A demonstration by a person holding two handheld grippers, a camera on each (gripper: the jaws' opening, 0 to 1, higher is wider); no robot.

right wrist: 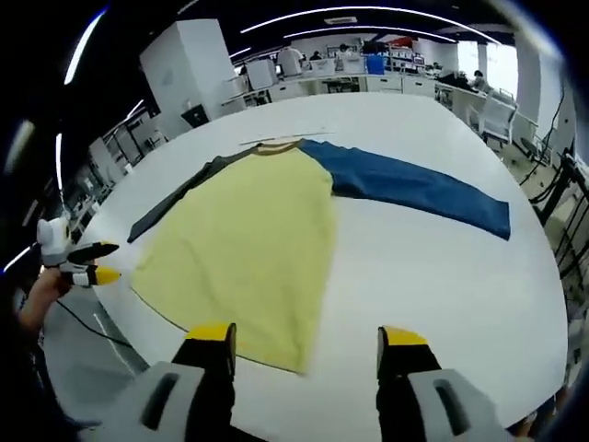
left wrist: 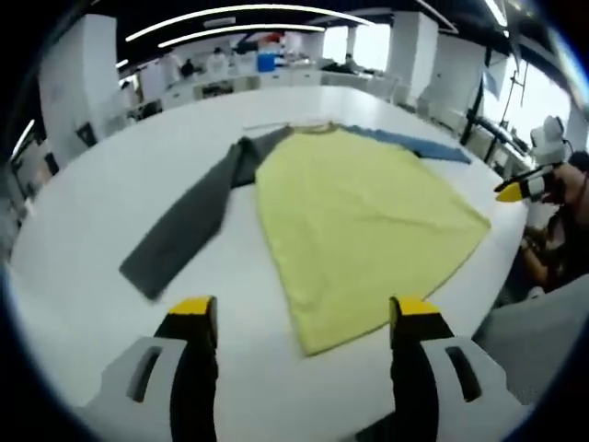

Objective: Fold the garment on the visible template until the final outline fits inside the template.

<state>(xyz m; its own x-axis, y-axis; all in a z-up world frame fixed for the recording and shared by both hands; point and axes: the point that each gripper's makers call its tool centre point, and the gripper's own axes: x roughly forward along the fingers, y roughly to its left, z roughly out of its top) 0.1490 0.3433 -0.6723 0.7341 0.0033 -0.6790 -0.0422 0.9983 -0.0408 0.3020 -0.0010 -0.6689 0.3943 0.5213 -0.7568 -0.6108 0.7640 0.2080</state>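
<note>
The shirt point(left wrist: 354, 221) lies flat on the white table point(left wrist: 110, 193), its yellow body spread wide, collar at the far end and hem nearest the two grippers; in the left gripper view a grey sleeve point(left wrist: 189, 221) runs out to one side, and in the right gripper view a blue sleeve point(right wrist: 414, 189) stretches out well away from the body on the other; no template outline can be made out on the table, so its edges cannot be judged from here. The left gripper point(left wrist: 304, 322) hangs above the near hem with its jaws apart and nothing between them; the right gripper point(right wrist: 304, 345) is likewise spread and empty, just short of the hem corner. Nothing seems folded yet, so the step in hand looks like the first fold; it would go best by bringing each sleeve in over the body first, pinching one layer of cloth near the cuff and laying it flat without dragging the body sideways; the long blue sleeve is the likelier to bunch or slip, so a low, slow carry suits it.
</note>
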